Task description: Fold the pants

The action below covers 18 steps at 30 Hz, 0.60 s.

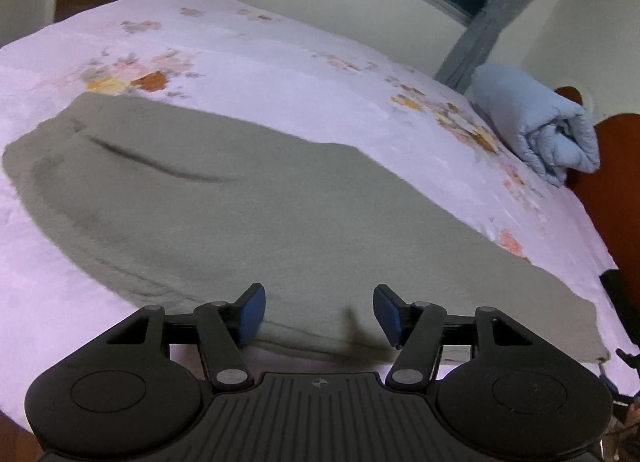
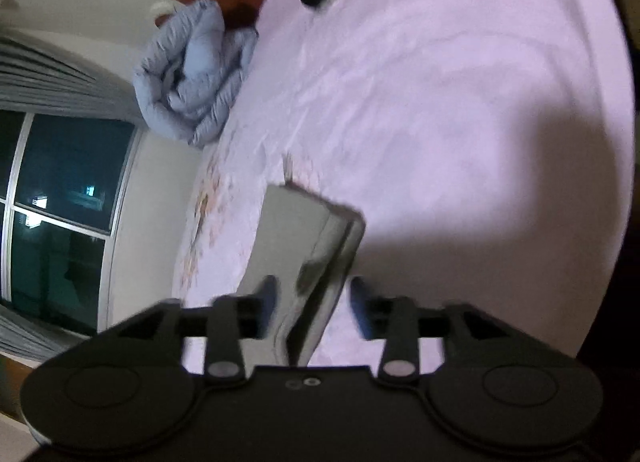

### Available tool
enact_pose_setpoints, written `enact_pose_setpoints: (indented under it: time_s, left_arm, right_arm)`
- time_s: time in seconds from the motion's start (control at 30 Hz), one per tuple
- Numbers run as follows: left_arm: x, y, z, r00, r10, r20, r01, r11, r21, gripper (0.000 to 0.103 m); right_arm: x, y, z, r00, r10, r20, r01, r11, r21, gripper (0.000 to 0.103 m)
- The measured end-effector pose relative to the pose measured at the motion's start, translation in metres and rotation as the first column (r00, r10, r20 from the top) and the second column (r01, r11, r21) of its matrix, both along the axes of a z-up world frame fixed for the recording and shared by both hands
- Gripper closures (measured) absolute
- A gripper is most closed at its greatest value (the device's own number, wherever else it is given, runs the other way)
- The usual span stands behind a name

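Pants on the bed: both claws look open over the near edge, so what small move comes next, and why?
Probably lower the left claw onto the near folded edge of the grey pants and close. Its pads stand apart with only cloth below them, gripping nothing. The right claw is also open astride the pants' end, so neither holds the cloth for another fold across the pink sheet.

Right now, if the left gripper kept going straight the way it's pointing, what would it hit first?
Most likely the grey pants. The left gripper is open, angled down over their near edge, with cloth filling the view ahead. The exact contact spot is unclear.
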<state>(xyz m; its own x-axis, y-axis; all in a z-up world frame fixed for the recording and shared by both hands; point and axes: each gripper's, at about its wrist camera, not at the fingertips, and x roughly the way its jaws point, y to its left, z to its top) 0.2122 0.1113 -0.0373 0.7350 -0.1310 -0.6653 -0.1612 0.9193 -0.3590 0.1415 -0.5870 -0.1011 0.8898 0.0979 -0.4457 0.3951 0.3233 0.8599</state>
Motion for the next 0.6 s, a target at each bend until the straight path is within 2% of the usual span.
enact_pose_setpoints:
  time_s: [0.07, 0.1, 0.13, 0.17, 0.23, 0.3, 0.4, 0.47, 0.53, 0.6]
  left_arm:
    - [0.000, 0.004, -0.002, 1.000, 0.010, -0.001, -0.010, 1.000, 0.007, 0.043]
    - [0.000, 0.005, -0.003, 1.000, 0.010, 0.002, -0.010, 1.000, 0.020, 0.043]
    - [0.001, 0.005, -0.004, 1.000, 0.007, 0.005, -0.007, 0.999, 0.038, 0.042]
    - [0.003, 0.004, -0.005, 1.000, 0.003, 0.006, -0.004, 0.998, 0.056, 0.042]
    - [0.010, 0.003, -0.012, 1.000, -0.008, 0.002, 0.008, 0.996, 0.086, 0.041]
    - [0.018, 0.003, -0.021, 1.000, -0.010, -0.028, 0.013, 0.993, 0.118, 0.041]
    - [0.026, -0.004, -0.027, 0.999, -0.028, -0.043, 0.036, 0.983, 0.180, 0.041]
    - [0.028, -0.009, -0.029, 0.999, -0.032, -0.040, 0.040, 0.978, 0.205, 0.037]
    - [0.029, -0.013, -0.031, 0.999, -0.035, -0.035, 0.042, 0.975, 0.218, 0.034]
    - [0.028, -0.019, -0.032, 0.998, -0.048, -0.034, 0.055, 0.966, 0.253, 0.032]
  right_arm:
    - [0.006, -0.001, -0.003, 1.000, 0.015, 0.020, -0.016, 1.000, 0.007, 0.053]
    - [0.009, 0.000, -0.003, 0.999, 0.025, 0.037, -0.025, 1.000, -0.004, 0.057]
    - [0.016, 0.001, -0.005, 0.998, 0.046, 0.046, -0.045, 0.999, -0.008, 0.067]
    - [0.023, 0.003, -0.007, 0.997, 0.065, 0.042, -0.065, 0.998, -0.003, 0.072]
    - [0.038, 0.006, -0.011, 0.994, 0.107, 0.003, -0.107, 0.994, -0.008, 0.103]
    - [0.048, 0.012, 0.008, 0.988, 0.152, -0.005, -0.151, 0.982, -0.115, 0.103]
    - [0.049, 0.013, 0.053, 0.973, 0.212, 0.090, -0.186, 0.955, -0.232, 0.103]
    - [0.048, 0.012, 0.063, 0.965, 0.242, 0.101, -0.205, 0.937, -0.284, 0.103]
    - [0.048, 0.003, 0.041, 0.973, 0.230, 0.038, -0.212, 0.941, -0.265, 0.103]
    - [0.050, -0.006, -0.005, 0.974, 0.211, -0.076, -0.221, 0.963, -0.157, 0.103]
